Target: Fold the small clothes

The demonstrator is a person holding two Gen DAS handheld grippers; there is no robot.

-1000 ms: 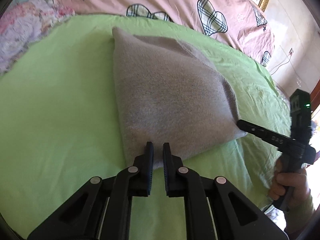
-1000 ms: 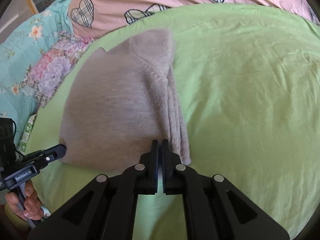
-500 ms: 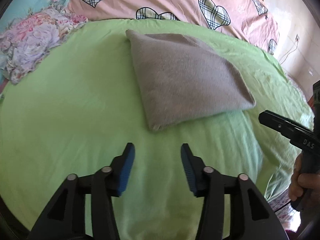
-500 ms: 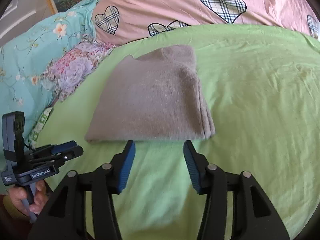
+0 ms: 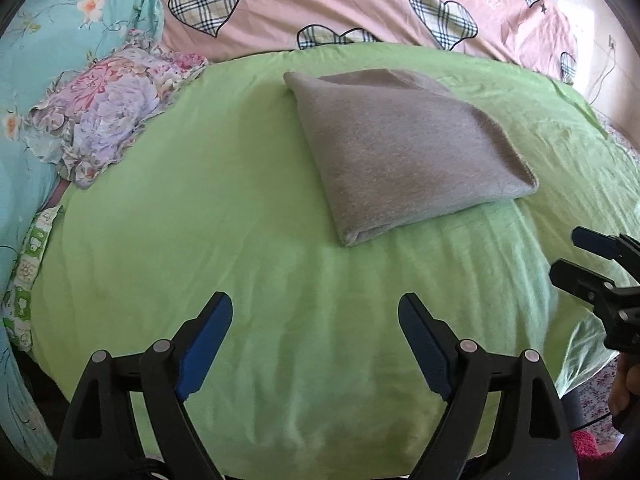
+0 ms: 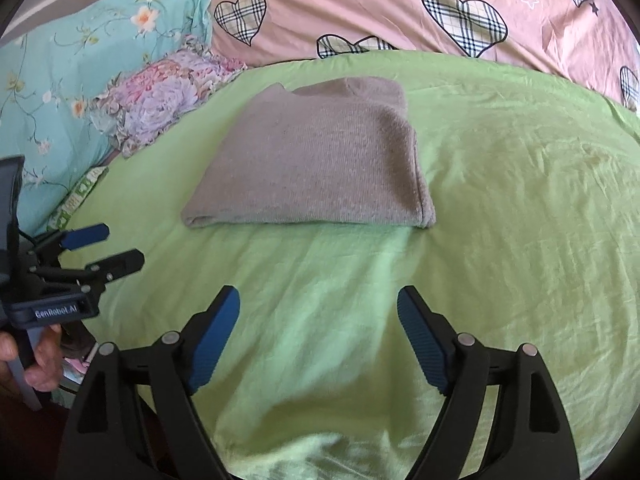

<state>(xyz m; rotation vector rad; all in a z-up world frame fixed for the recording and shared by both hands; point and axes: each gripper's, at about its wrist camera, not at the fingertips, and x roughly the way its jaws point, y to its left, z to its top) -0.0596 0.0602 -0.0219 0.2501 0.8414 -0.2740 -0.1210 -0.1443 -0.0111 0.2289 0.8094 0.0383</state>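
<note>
Left wrist view: grey garment (image 5: 404,152) lay folded mid-sheet (image 5: 240,240); fold apparently finished
Left gripper (image 5: 316,320): wide, empty
Right gripper (image 6: 319,312): wide, empty
Next: probably fetching another garment

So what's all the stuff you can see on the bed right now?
Folded sweater: one, grey, middle of the green sheet.
Green sheet: one, covers the bed.
Pink quilt: one, plaid hearts, behind the sheet.
Floral pillow: one, purple-pink, left of the sweater.
Teal bedding: one, flowered, far left.
Left tool: black, blue pads, open, empty.
Right tool: same, open, empty.
Hand: one, holds the left tool's handle.
</note>
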